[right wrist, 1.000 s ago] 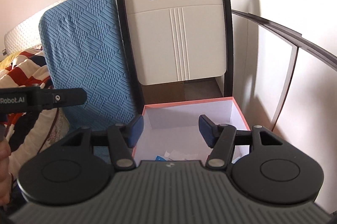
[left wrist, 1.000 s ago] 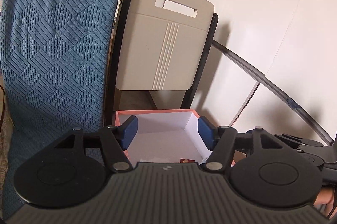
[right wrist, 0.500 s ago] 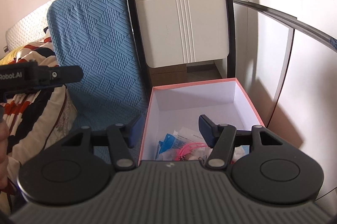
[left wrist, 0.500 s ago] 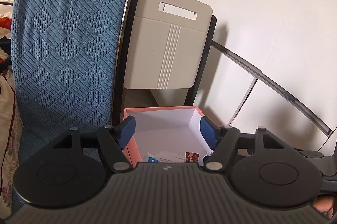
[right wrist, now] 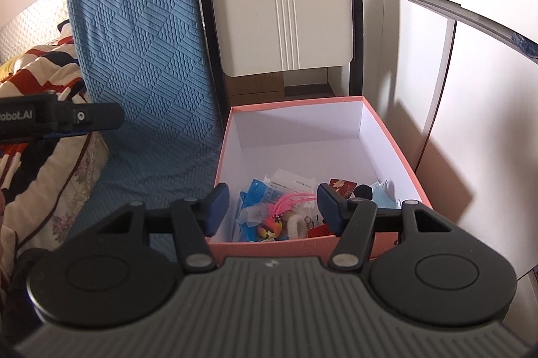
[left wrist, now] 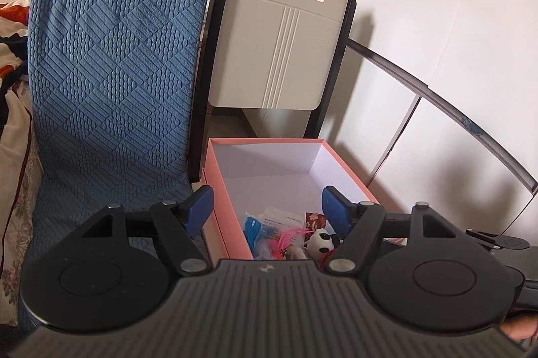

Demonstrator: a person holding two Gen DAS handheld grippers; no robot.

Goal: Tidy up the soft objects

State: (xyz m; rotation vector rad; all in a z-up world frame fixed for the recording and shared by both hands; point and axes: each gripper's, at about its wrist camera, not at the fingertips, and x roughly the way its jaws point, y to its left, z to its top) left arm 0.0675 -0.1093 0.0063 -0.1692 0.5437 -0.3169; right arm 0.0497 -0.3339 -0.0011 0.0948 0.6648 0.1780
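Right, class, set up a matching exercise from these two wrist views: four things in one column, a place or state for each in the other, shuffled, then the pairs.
1. pink cardboard box
2. blue quilted cushion
3. small panda plush toy
4. beige folded chair

A. leaning upright, left of the chair
B. lying inside the box
C. folded flat, behind the box
D. lid off, white inside

Pairs: 1-D, 2-A, 3-B, 4-C

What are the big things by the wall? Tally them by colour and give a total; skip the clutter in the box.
Blue: 1, the textured cushion
Beige: 1, the folded panel in a black frame
Pink: 1, the open box
Total: 3
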